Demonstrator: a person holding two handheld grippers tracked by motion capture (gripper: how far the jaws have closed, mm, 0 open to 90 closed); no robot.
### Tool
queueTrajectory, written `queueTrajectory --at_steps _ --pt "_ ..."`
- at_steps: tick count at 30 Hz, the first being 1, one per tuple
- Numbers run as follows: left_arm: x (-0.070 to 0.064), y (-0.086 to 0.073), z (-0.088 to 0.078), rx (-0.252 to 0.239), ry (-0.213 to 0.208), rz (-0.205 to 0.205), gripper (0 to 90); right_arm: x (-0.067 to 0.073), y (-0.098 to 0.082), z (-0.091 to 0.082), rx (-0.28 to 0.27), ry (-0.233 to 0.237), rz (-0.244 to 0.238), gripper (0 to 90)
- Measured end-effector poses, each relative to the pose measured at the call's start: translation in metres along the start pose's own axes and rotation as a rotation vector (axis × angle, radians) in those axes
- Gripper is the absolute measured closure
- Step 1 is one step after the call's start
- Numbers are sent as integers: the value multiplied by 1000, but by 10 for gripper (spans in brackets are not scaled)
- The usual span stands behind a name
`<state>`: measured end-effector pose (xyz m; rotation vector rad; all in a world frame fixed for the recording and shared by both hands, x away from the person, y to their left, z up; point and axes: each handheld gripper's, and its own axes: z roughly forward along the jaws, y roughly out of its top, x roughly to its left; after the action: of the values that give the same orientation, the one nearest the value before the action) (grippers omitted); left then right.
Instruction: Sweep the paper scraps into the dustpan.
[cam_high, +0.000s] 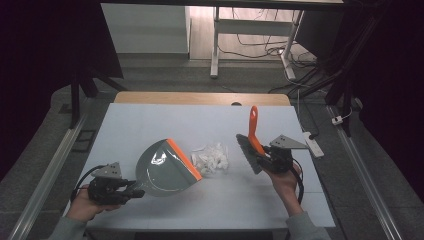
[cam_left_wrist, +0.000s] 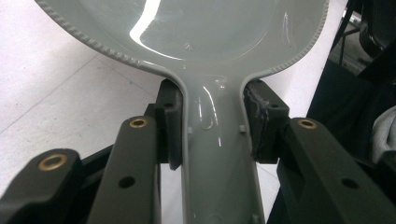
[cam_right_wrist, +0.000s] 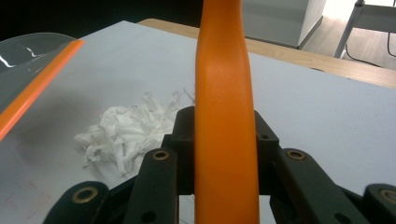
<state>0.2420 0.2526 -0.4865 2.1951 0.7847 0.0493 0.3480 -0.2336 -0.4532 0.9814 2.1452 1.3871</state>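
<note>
my left gripper (cam_high: 131, 192) clenched on handle of grey plastic dustpan with orange lip (cam_high: 165, 167), pads squeezing neck from both sides (cam_left_wrist: 217, 140); pan resting on white table sheet (cam_high: 150, 120), lip facing right toward pile; my right gripper (cam_high: 262, 159) clamped on orange handle of grey-bristled hand brush (cam_high: 252, 140), handle sticking up between jaws (cam_right_wrist: 224, 121); bristles down near sheet, just right of heap of crumpled white paper scraps (cam_high: 212, 157); scraps sit between pan lip and brush, close to both; wooden table edge (cam_high: 200, 97) beyond sheet
</note>
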Motion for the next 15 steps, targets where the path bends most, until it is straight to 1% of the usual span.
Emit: queueTrajectory --at_steps 3,5,9,11,15 --pt "0 0 2 15 -4 6 613 1 4 6 0 1 0 702" --pt "-1 0 3 22 -6 0 613 1 5 8 -1 0 -1 703" --pt "-1 -1 5 48 -16 17 612 2 10 17 7 3 2 703" --pt "-1 -1 6 53 -22 18 613 2 12 23 13 8 4 702" --pt "0 -2 8 65 -7 13 612 5 16 37 29 14 -6 702"
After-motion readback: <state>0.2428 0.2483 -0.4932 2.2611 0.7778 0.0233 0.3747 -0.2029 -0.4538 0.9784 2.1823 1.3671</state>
